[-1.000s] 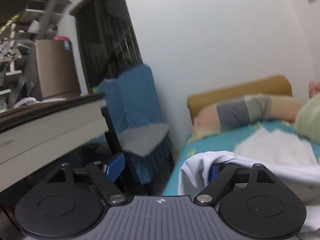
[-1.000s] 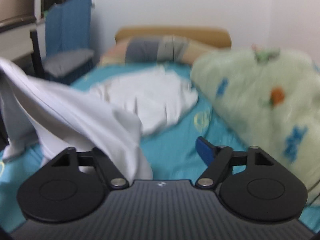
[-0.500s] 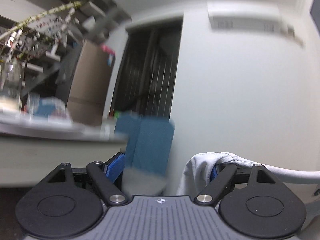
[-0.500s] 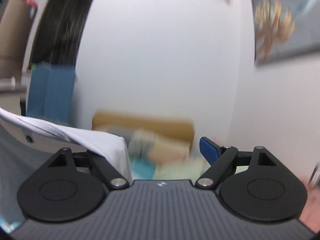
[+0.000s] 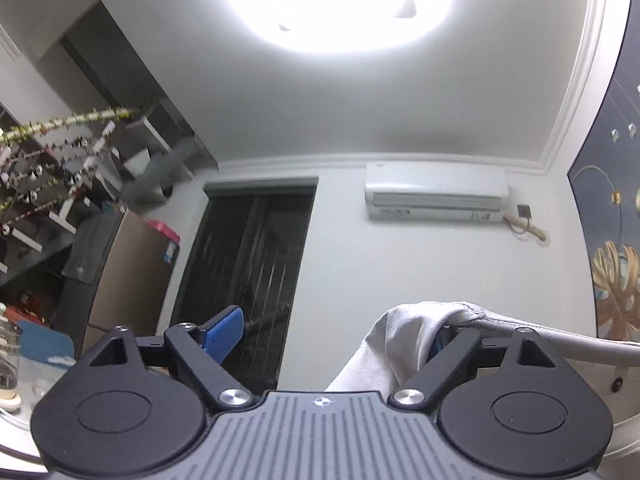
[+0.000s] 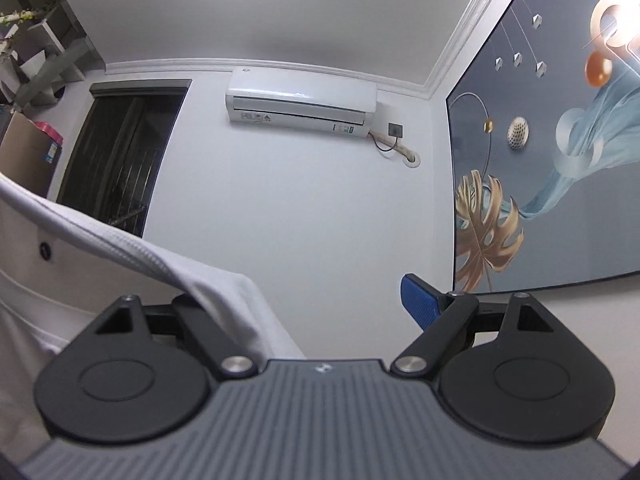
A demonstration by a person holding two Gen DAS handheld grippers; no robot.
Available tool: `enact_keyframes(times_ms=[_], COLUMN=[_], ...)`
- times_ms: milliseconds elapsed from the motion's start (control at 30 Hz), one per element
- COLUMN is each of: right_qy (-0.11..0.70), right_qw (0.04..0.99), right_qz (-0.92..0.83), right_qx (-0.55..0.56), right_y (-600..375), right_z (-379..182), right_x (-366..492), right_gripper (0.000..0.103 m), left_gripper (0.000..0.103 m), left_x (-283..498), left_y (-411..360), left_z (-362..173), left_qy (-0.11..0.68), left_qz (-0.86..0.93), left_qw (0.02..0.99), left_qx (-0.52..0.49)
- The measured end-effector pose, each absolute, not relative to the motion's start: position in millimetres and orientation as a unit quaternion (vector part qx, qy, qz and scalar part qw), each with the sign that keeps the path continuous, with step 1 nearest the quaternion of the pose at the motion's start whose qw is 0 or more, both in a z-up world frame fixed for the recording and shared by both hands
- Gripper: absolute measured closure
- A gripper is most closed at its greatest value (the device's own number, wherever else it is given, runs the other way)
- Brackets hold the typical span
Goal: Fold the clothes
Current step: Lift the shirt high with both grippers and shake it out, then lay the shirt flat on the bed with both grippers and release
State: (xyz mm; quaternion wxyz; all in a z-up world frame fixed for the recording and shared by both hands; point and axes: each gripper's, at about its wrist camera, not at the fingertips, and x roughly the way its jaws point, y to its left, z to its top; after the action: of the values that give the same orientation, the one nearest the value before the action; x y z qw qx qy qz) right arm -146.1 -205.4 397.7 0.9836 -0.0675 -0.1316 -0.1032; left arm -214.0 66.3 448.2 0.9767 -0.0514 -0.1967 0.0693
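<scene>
White cloth is up in the air: the garment (image 5: 404, 344) hangs draped over the inner finger of the left gripper (image 5: 332, 332), well below the air conditioner (image 5: 436, 196), and runs off rightward. The left jaws stand wide apart and have just been opening further, with no pad pressing cloth against the other. Over on the right gripper (image 6: 320, 300), same story: fingers spread wide, fabric hooked over the left one only, its blue pad (image 6: 418, 306) bare, again below the wall unit, beside the dark doorway (image 6: 120, 152).
</scene>
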Motion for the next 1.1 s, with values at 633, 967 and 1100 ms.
enact_keyframes(times_ms=[633,967,1100], right_qy=[0.085,0.198,0.258], right_qw=[0.988,0.976,0.964], right_qz=[-0.114,-0.083,-0.06], right_qx=[-0.067,-0.027,-0.019], right_y=[-205,-186,-182], right_z=[176,-57,-132], right_x=[171,431,486], right_gripper=[0.018,0.018,0.019], left_gripper=[0.012,0.018,0.017], left_x=[197,467,520], left_y=[77,85,95], left_z=[182,-82,-156], left_qy=[0.028,0.191,0.272], left_qz=[0.084,0.137,0.132], left_qw=[0.995,0.97,0.951], left_qx=[-0.038,-0.065,-0.058])
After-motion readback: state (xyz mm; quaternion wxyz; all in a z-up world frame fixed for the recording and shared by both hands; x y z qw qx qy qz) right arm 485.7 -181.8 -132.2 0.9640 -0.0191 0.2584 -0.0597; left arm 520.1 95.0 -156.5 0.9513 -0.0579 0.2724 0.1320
